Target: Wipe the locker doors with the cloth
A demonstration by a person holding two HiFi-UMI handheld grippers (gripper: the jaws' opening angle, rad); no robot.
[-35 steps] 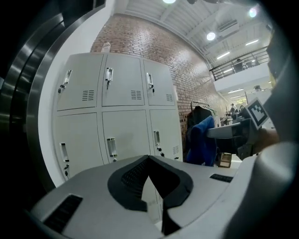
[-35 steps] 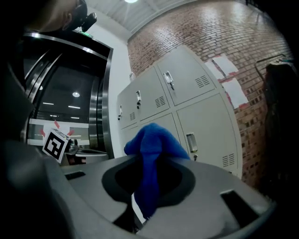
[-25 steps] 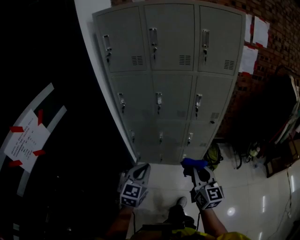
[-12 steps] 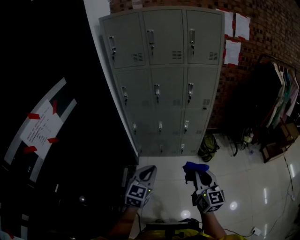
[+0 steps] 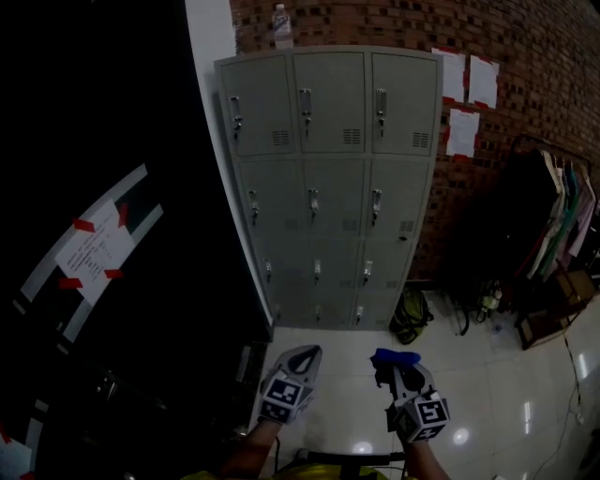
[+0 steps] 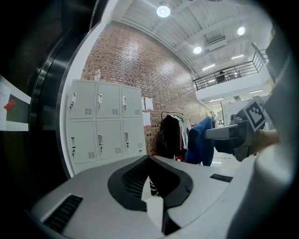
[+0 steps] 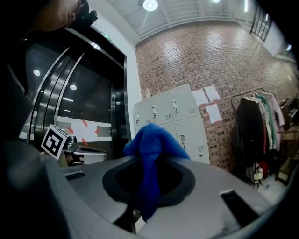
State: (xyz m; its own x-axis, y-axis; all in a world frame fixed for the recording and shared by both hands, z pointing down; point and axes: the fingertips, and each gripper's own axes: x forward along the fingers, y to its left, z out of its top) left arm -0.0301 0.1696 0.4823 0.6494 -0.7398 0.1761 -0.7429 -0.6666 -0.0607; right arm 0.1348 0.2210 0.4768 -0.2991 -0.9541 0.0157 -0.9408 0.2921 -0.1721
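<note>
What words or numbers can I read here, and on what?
Nothing here reads clearly.
Taped notice on the dark glass: print too small.
Sheets on the brick wall: too blurred.
Bottle on the lockers: label unreadable.
Marker cubes: patterns, no words.

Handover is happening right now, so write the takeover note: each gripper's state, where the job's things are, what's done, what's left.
Left gripper: jaws together, nothing in them, held low above the floor.
Right gripper: shut on the blue cloth, which bunches over the jaw tips.
Lockers: grey bank against the brick wall, ahead of both grippers, all doors closed, well apart from the cloth.
Done: cloth is in the grip.
Left: step up to the lockers and wipe the doors; no door has been touched yet.
</note>
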